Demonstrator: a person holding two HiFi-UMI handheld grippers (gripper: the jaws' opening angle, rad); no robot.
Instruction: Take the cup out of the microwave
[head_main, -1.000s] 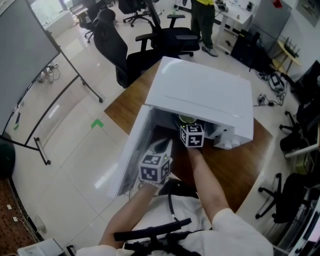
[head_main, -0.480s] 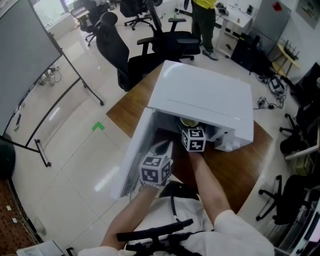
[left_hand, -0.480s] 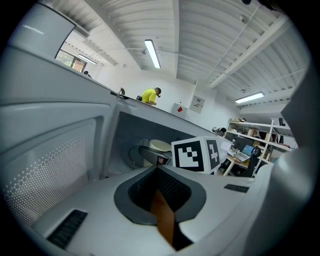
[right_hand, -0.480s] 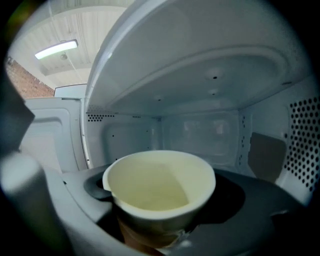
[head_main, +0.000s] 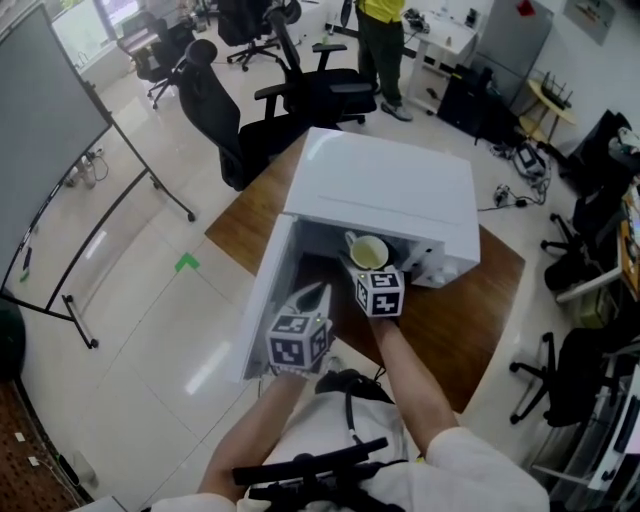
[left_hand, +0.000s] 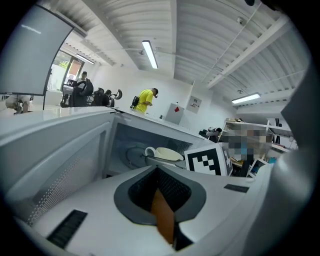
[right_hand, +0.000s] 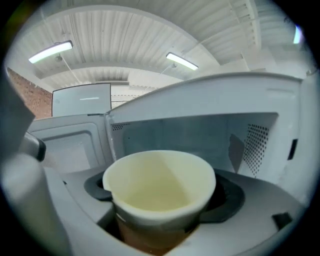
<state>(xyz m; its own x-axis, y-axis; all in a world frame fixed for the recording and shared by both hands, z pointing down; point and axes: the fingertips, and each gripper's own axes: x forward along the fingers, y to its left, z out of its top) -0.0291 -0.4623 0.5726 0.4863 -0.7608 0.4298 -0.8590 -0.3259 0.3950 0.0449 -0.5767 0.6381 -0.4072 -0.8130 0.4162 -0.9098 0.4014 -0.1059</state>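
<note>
right tongs (right_hand: 159, 217), just closing, hold cup (right_hand: 160, 182) at microwave (head_main: 390, 190) mouth; left tongs (left_hand: 162, 217) narrow beside open door (head_main: 263, 300).

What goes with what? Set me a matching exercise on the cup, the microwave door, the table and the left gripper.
1. cup
2. microwave door
3. table
4. left gripper

A. swung open
B. between the jaws of the right gripper
C. shut, nothing in its jaws
D. brown, under the microwave

Pairs: 1-B, 2-A, 3-D, 4-C
</note>
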